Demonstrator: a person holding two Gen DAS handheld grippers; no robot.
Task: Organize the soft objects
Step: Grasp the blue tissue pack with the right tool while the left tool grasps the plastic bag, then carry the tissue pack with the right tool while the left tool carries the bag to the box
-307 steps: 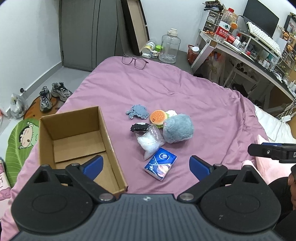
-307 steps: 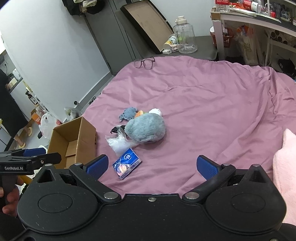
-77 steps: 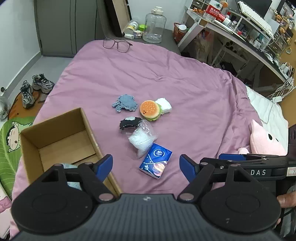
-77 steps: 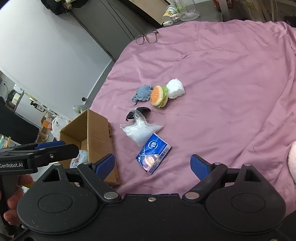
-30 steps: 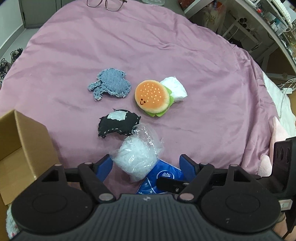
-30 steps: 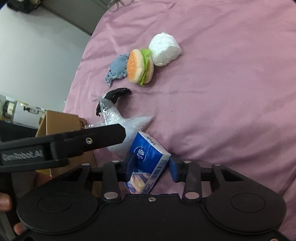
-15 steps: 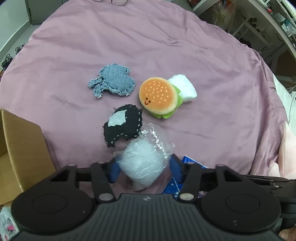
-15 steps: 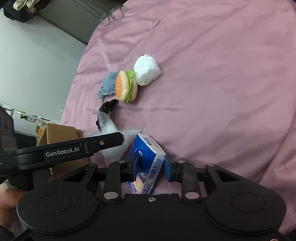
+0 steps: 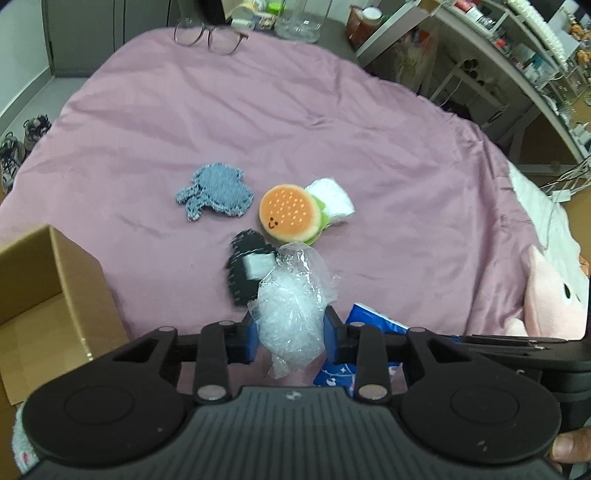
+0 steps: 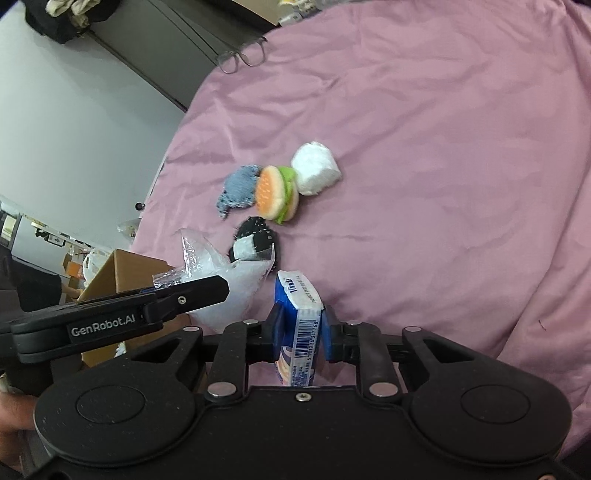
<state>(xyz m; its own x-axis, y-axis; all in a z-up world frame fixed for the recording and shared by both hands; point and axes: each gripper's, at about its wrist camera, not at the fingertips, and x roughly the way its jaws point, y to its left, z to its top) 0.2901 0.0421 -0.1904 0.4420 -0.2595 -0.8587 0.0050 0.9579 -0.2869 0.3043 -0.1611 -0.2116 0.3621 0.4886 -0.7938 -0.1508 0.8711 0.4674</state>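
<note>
- Two handheld grippers work side by side over a bed under a mauve bedspread.
- Far left: open cardboard box at the bed's edge, flaps up.
- Left gripper: jaws have just been closing; blue pads now pinch a crinkled clear plastic bag of white filling. Bag sits between the fingers, top bunched above them.
- Just behind the bag: black stitched patch with a pale square, lying on the bedspread.
- Further back: blue denim patch, flat on the cloth. Beside it a burger plush, touching a white wrapped bundle on its right.
- Far edge of the bed: eyeglasses.
- Right gripper: jaws have just been closing; now pressed narrow on a blue tissue pack, held on edge with the barcode facing the camera.
- Right edge: pink plush on the bed.
</note>
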